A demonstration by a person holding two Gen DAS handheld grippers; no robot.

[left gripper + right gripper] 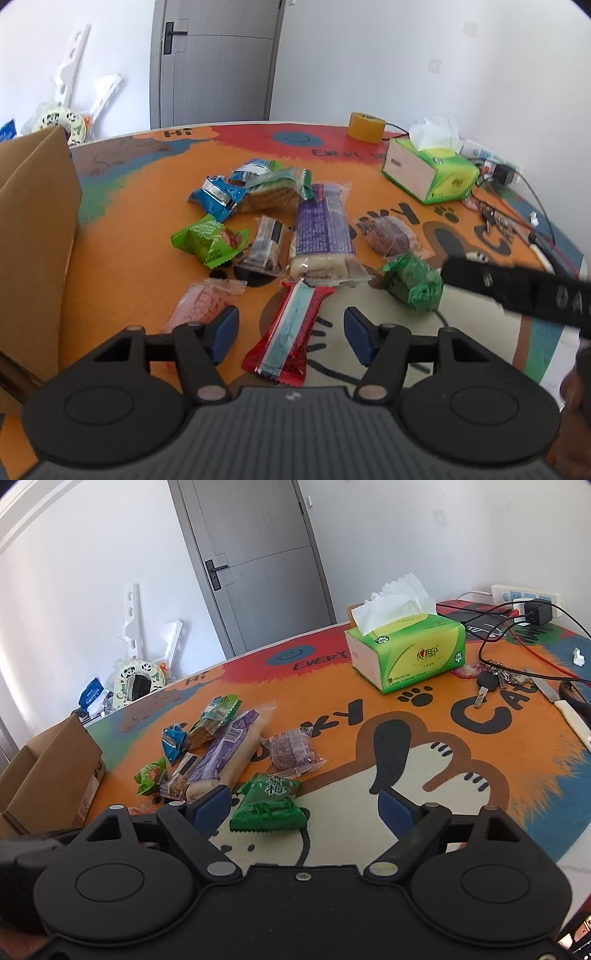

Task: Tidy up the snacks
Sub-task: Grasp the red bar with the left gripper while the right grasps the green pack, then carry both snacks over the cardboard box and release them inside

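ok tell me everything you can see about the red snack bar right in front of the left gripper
The red snack bar is a long, flat packet in glossy red film with a pale blue stripe down its middle and crimped ends. It looks sealed and lies flat on the printed table mat, angled, its far end touching or slightly overlapping the purple-labelled cake packet. A pink packet lies to its left, apart. It sits between the left gripper pads, which stand clear of it on both sides.
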